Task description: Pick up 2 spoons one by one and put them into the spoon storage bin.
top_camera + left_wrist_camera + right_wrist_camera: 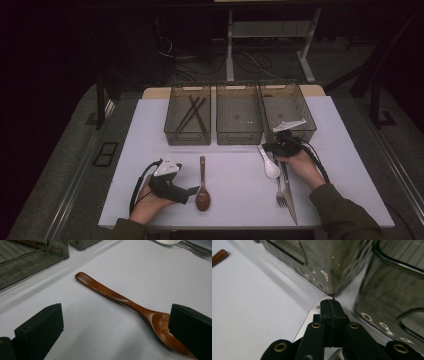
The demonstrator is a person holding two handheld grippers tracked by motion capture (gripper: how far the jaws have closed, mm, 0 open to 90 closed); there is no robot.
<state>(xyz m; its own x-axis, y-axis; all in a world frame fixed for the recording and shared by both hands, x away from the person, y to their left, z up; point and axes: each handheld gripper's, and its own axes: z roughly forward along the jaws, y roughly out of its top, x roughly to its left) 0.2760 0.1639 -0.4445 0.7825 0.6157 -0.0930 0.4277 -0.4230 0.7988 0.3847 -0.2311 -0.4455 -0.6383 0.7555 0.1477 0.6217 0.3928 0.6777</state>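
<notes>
A: How are the left tongs (pixel 192 191) sitting?

B: They are gaping wide, gripping nothing. In the left gripper view the brown wooden spoon (pixel 130 305) is lying flat on the white tabletop (pixel 130 267) between the two black jaws, its bowl just beside the right-hand jaw and its handle pointing toward the bins.

A: And the right tongs (pixel 331 306)?

B: Their jaws are pressing fully together. A flat silver metal end (pixel 318 305) is lying under the tips, but I cannot tell whether it is being pinched.

A: What is lying near that hand?

B: From the high view, a white ceramic spoon (pixel 269 162), a silver metal fork (pixel 280 192) and a long silver table knife (pixel 289 192) are lying side by side on the right of the tabletop, with the right hand (pixel 300 162) resting over them.

A: And at the far side?

B: Three smoky translucent plastic bins are standing in a row. The left bin (pixel 188 116) is holding dark chopsticks (pixel 194 113); the middle bin (pixel 239 115) and right bin (pixel 285 107) are looking bare.
</notes>
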